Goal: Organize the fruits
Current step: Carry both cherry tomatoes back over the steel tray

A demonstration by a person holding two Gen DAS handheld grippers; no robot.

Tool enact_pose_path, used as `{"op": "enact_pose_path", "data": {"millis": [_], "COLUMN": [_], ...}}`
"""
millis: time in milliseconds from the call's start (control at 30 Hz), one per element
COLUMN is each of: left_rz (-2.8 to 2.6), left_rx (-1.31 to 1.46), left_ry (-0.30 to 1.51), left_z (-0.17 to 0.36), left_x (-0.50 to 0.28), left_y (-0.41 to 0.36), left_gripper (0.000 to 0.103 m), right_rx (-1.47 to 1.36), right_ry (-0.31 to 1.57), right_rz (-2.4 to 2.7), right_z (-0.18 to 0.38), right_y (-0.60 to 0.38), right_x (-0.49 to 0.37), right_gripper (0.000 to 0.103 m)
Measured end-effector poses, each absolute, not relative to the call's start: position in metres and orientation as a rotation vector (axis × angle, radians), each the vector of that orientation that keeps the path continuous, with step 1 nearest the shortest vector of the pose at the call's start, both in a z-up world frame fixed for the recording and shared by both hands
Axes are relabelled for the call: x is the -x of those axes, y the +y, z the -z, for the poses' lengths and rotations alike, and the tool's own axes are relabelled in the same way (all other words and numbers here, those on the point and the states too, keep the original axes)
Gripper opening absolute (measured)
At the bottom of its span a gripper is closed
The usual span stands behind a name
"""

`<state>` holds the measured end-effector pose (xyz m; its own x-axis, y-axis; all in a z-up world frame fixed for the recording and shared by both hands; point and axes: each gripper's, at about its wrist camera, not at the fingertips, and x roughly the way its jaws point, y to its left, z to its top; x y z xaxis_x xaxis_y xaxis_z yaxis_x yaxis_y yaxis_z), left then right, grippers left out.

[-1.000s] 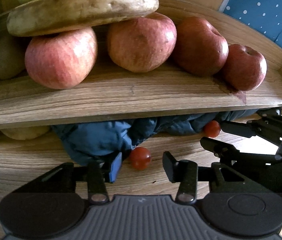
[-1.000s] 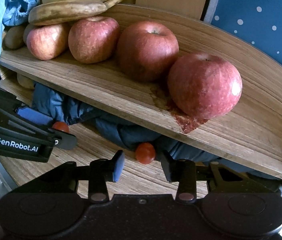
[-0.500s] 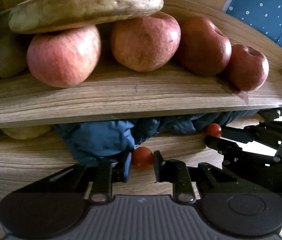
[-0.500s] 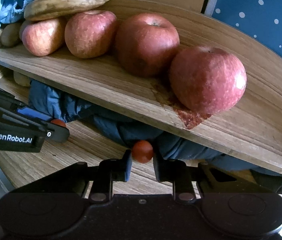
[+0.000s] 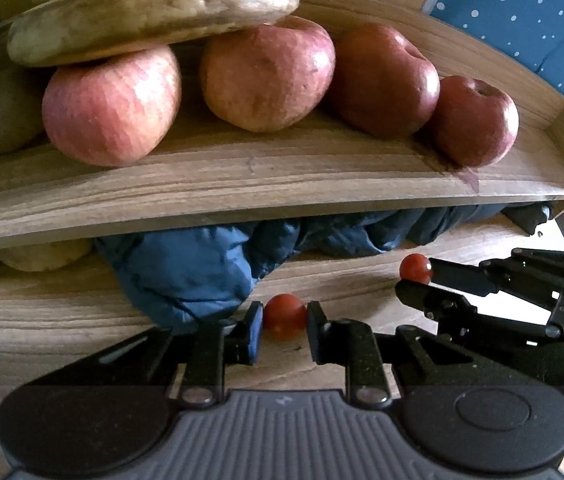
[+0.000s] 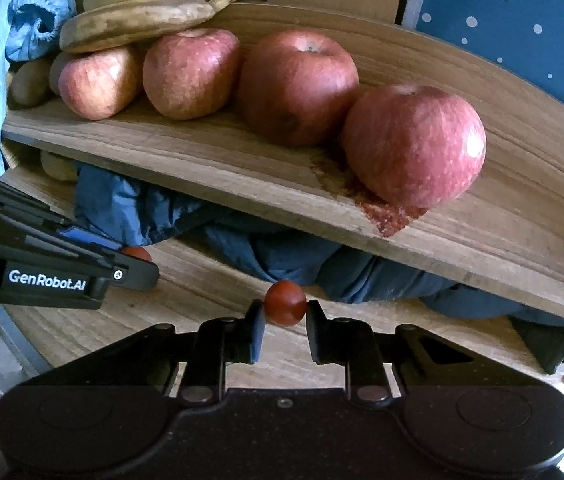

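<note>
Both grippers closed — round, seemingly glossy tomatoes (image 5: 284, 316).

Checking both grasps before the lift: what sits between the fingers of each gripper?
A cherry tomato in each. The left gripper pinches one cherry tomato in the left wrist view; the right gripper pinches another cherry tomato in the right wrist view.
</note>
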<state>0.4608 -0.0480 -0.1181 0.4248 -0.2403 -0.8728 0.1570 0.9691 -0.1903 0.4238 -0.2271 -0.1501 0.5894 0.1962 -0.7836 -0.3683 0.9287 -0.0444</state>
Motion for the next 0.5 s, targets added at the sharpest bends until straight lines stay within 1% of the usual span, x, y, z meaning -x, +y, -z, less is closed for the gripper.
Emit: {"op": "enact_pose_path", "data": {"millis": [500], "left_rz": [0.269], "left_rx": [0.062], "left_ry": [1.084], "left_z": [0.111], "left_x": [-0.442], "left_y": [-0.057], "left_gripper": [0.025], "right_rx": [0.169], "right_ry": [0.872], "right_rz": [-0.338], "right_z": [0.136], "right_y": [-0.232], "right_x": [-0.397], "right_gripper": [0.023]}}
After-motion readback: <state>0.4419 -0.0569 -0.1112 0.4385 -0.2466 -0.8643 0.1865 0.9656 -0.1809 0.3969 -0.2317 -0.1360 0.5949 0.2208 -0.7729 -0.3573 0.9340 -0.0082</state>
